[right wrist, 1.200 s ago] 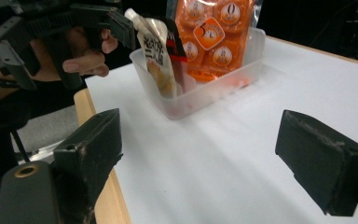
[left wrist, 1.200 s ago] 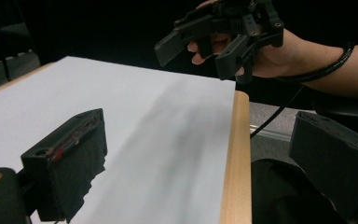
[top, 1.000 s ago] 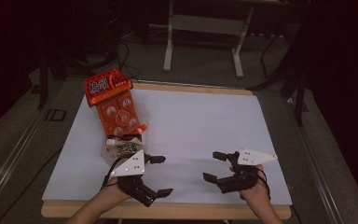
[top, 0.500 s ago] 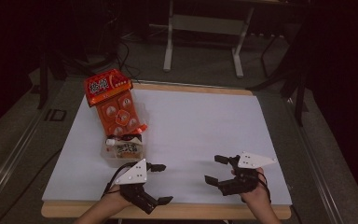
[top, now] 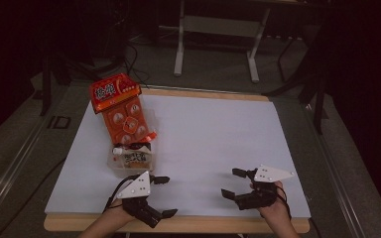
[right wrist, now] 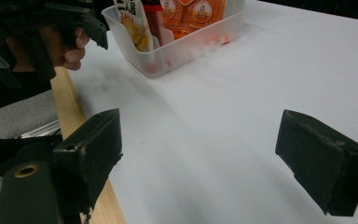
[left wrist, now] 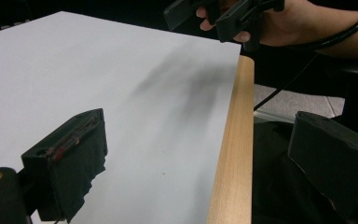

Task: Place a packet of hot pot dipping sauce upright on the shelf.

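Observation:
A clear plastic bin (top: 115, 159) stands at the left of the white table and holds upright snack packs: a red-orange bag (top: 113, 92), an orange pack of cups (top: 126, 121) and a white-labelled pouch (top: 134, 157). My left gripper (top: 164, 197) hovers open just in front of the bin, near the table's front edge, with nothing between its jaws (left wrist: 200, 163). My right gripper (top: 233, 183) is open and empty at the front right (right wrist: 205, 154). In the right gripper view the bin (right wrist: 193, 41) lies ahead, with the left gripper (right wrist: 51, 23) beside it.
The table's wooden front edge (top: 203, 224) runs just under both hands, and in the left gripper view the wooden edge (left wrist: 233, 140) passes between my jaws. The white tabletop (top: 213, 134) stretches wide to the right of the bin. A metal stand (top: 216, 29) is on the floor beyond.
My left gripper has drawn back from the bin toward the table's front edge. The right gripper has barely shifted.

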Demonstrator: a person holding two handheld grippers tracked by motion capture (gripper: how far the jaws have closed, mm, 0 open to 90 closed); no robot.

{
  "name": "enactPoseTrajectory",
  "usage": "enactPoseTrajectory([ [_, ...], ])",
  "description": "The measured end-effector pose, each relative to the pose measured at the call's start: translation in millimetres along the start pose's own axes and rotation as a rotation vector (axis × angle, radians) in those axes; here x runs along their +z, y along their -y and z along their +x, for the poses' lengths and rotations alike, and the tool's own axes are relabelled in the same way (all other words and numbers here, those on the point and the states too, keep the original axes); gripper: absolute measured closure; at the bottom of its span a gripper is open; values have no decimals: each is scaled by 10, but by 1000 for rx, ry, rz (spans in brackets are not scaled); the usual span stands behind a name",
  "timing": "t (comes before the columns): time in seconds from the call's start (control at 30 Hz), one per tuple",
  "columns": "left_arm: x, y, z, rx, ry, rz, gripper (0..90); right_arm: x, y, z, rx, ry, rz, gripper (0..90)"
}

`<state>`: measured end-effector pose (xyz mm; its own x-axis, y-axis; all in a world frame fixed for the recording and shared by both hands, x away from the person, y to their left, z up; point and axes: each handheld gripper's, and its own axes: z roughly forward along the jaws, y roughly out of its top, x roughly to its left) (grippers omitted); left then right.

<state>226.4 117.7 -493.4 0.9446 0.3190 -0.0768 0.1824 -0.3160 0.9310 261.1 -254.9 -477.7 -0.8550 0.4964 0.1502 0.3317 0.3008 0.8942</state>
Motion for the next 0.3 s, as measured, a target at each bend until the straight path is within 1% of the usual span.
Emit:
enactPoseTrajectory([
  [0.07, 2, 31, 9, -1, -11, 5, 49, -2, 17, -13, 5, 2, 3, 143],
  [0.17, 13, 67, 14, -10, -10, 14, 49, -1, 38, -29, 9, 3, 6, 143],
  [0.3, 24, 69, 0, -4, -12, 17, 49, -15, 38, -41, 17, 6, -13, 143],
])
